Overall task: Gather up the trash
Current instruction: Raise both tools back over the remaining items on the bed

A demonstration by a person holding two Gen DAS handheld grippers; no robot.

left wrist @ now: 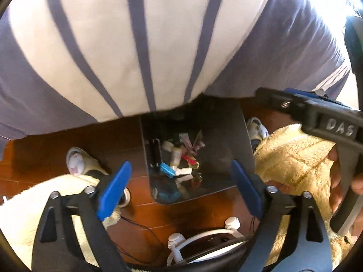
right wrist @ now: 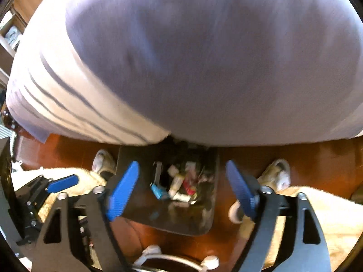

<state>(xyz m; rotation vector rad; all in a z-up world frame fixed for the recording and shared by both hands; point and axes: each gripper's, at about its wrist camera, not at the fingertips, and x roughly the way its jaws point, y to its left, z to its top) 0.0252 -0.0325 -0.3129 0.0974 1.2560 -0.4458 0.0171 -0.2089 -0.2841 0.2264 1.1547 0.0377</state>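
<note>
Both hand-held grippers hang wide apart and empty over a dark trash bin (left wrist: 226,136) on the wooden floor (left wrist: 56,140). Nearest the left hand-held gripper (left wrist: 180,190), white chair casters (left wrist: 231,223) show; the right hand-held gripper (right wrist: 181,190) sits above the same bin. Only the left view catches the person's hand (left wrist: 335,181) on the other tool's grip. Collected trash (left wrist: 179,158) lies in the bin, ahead between each pair of blue fingers. Beyond, a striped shirt (left wrist: 140,45) fills both frames.
</note>
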